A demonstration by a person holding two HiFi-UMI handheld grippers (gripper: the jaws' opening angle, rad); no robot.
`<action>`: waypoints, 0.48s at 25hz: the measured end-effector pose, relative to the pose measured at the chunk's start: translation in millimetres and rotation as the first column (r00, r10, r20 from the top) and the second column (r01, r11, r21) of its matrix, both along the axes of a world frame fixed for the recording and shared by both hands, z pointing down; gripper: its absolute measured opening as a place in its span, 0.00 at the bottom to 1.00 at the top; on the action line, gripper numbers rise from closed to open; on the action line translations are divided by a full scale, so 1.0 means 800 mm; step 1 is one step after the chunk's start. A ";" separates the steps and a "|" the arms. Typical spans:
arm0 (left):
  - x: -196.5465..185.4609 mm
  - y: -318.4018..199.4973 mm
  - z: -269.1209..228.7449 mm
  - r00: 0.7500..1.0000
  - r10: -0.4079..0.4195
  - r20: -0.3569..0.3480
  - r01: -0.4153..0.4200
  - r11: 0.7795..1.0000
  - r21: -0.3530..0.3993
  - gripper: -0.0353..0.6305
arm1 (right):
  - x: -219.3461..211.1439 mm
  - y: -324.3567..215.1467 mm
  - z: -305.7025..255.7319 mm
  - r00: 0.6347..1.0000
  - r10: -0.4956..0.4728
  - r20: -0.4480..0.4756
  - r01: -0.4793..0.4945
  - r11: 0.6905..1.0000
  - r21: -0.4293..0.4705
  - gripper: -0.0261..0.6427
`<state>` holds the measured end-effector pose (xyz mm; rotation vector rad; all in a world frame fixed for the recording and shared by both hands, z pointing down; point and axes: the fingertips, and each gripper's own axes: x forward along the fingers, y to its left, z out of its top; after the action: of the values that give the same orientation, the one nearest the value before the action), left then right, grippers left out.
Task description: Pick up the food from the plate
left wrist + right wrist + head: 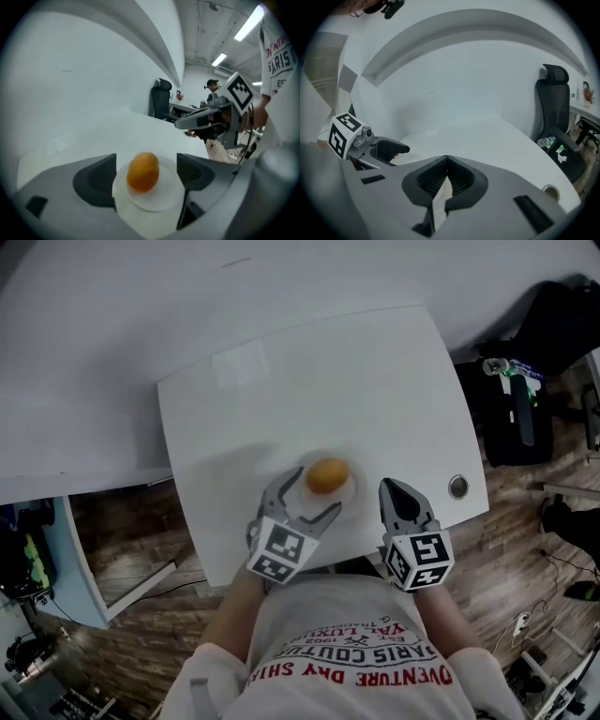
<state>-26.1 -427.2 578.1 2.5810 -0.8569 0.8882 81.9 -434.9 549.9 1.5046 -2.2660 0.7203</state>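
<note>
An orange, egg-shaped piece of food (327, 475) lies on a small white plate (350, 491) near the front edge of the white table (281, 399). My left gripper (319, 493) is open, its jaws spread wide just short of the plate. In the left gripper view the food (143, 172) sits on the plate (157, 200) in the gap of my left gripper (146, 168), and neither pad (100, 177) touches it. My right gripper (397, 489) hovers to the right of the plate with its jaws shut on nothing; in its own view my right gripper (446, 162) shows the pads pressed together.
A round metal grommet (457, 486) is set in the table's front right corner. A black office chair (553, 105) and dark bags (521, 418) stand on the wooden floor to the right. A larger white surface (84, 362) lies beyond and to the left of the table.
</note>
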 end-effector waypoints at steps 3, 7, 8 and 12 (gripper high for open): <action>0.006 -0.006 0.027 0.996 0.062 0.059 -0.060 0.997 -0.042 0.67 | 0.000 -0.007 0.017 1.000 0.004 -0.018 -0.004 1.000 -0.025 0.05; 0.017 -0.009 0.063 0.981 0.146 0.127 -0.131 0.984 -0.118 0.67 | 0.005 -0.016 0.037 1.000 0.012 -0.024 -0.013 0.998 -0.057 0.05; 0.019 -0.010 0.071 0.976 0.163 0.147 -0.145 0.981 -0.128 0.67 | 0.005 -0.017 0.040 1.000 0.015 -0.024 -0.016 0.998 -0.063 0.05; 0.023 -0.016 0.094 0.951 0.213 0.224 -0.187 0.973 -0.131 0.67 | 0.006 -0.022 0.043 1.000 0.027 -0.007 -0.028 0.997 -0.069 0.05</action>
<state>-7.5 -439.6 653.2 2.5331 -0.5895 1.2863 86.6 -452.5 584.4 1.5068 -2.1967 0.7922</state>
